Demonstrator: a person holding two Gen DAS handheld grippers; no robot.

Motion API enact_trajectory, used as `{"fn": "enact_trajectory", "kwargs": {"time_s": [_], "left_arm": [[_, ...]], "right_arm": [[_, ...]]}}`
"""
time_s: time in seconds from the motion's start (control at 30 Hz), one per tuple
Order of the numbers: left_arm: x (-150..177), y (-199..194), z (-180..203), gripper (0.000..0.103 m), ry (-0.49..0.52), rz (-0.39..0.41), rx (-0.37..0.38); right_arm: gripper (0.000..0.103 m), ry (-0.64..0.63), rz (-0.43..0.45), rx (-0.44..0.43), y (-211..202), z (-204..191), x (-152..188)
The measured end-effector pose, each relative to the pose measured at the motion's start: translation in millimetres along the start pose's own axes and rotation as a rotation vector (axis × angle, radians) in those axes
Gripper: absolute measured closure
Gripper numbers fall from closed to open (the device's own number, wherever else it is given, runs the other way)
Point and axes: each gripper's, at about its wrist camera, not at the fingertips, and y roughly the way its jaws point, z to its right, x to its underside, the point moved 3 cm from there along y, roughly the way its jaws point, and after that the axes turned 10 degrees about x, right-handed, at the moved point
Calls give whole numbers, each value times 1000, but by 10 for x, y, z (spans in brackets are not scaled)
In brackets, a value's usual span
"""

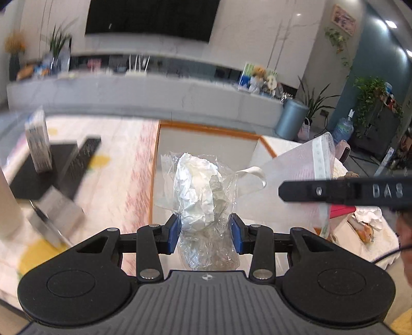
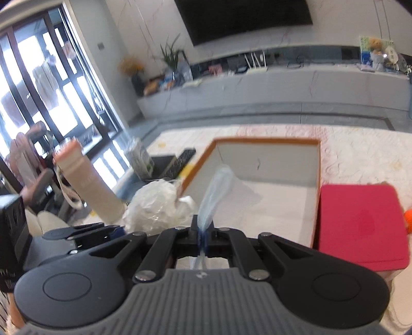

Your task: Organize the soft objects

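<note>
A: Nearest in the left wrist view, the left hand-held gripper [image 1: 205, 232] pinches a crumpled white wad wrapped in clear crinkled plastic [image 1: 198, 190] between its blue pads [image 1: 238, 235]; the bundle sticks up past the fingertips.

B: And the right hand-held gripper [image 2: 202, 233] is pressed together on a thin pale blue translucent plastic bag [image 2: 219, 185], which trails forward over the white open box with an orange rim [image 2: 267, 141].

A: My view shows that bag [image 1: 296, 167] from the side, wide, with a white strip along its edge, held up by the right gripper's black finger [image 1: 334, 192].

B: Only mine shows the flat red square lid or pad [image 2: 360, 221] touching the box's right side, and the wrapped wad [image 2: 157, 203] at the left.

A: Beyond lies the tabletop under a pale patterned cloth [image 1: 121, 165], with a black keyboard [image 1: 82, 159].

B: Farthest, a grey low cabinet [image 2: 257, 90] and a dark wall screen [image 2: 244, 18].
</note>
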Motion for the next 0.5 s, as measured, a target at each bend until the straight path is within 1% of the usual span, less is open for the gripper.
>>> {"fn": "enact_trajectory", "kwargs": {"time_s": [0.07, 0.13, 0.17, 0.23, 0.3, 0.33, 0.37, 0.4, 0.47, 0.5], "left_arm": [[22, 107, -65, 57, -31, -34, 7], [36, 158, -187, 57, -45, -59, -5], [33, 146, -219, 57, -38, -46, 1], [31, 151, -244, 57, -45, -51, 21], [29, 151, -240, 52, -43, -50, 14], [86, 104, -274, 50, -40, -47, 3], [79, 100, -253, 46, -36, -44, -1], [79, 95, -243, 39, -28, -39, -3], [88, 59, -215, 26, -7, -11, -1], [82, 38, -205, 15, -5, 11, -14]], "right_arm": [[103, 5, -22, 13, 83, 45, 63], [103, 14, -39, 31, 142, 78, 123], [103, 21, -45, 38, 159, 108, 145], [103, 34, -57, 51, 184, 164, 194], [103, 44, -63, 64, 201, 211, 211], [103, 50, -64, 70, 196, 231, 231], [103, 58, -65, 75, 192, 243, 246], [103, 65, -67, 77, 192, 255, 263], [103, 70, -68, 83, 194, 245, 252], [103, 67, -68, 85, 172, 226, 258]]}}
